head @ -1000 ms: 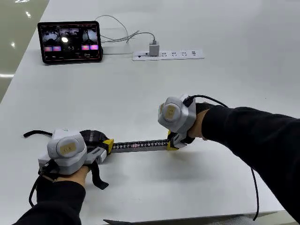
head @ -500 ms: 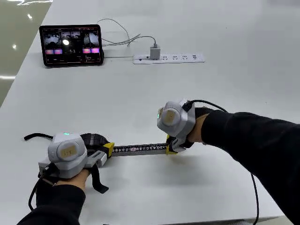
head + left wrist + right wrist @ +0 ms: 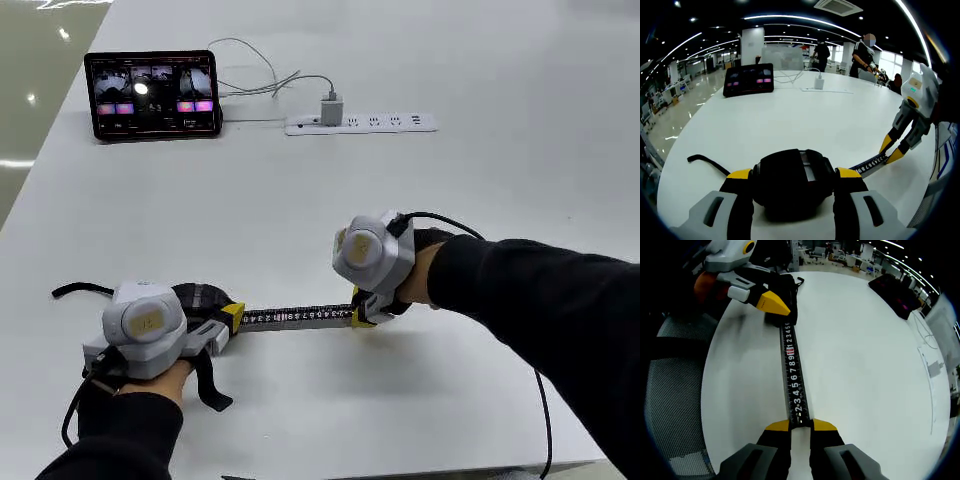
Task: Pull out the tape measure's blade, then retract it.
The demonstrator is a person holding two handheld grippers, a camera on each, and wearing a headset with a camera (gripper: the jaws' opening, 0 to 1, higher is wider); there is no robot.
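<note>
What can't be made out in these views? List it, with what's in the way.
End hook of the blade: right gripper view, buried between the right tongs; head view, under that gripper's body.
Sides of the tape case: left gripper view, covered by the left tongs.
Numerals on the blade: head view, too small.
Screen content of the tablet: head view, too small.

The white table [image 3: 300, 200] is lit brightly and evenly from overhead by long ceiling light strips [image 3: 785, 17], and only soft, faint shadows are thrown on it. Glare is seen on the glossy floor [image 3: 30, 90] at the head view's upper left. Both gripper views are bowed strongly toward their edges, yet the numerals on the blade [image 3: 792, 365] are rendered sharply.
</note>
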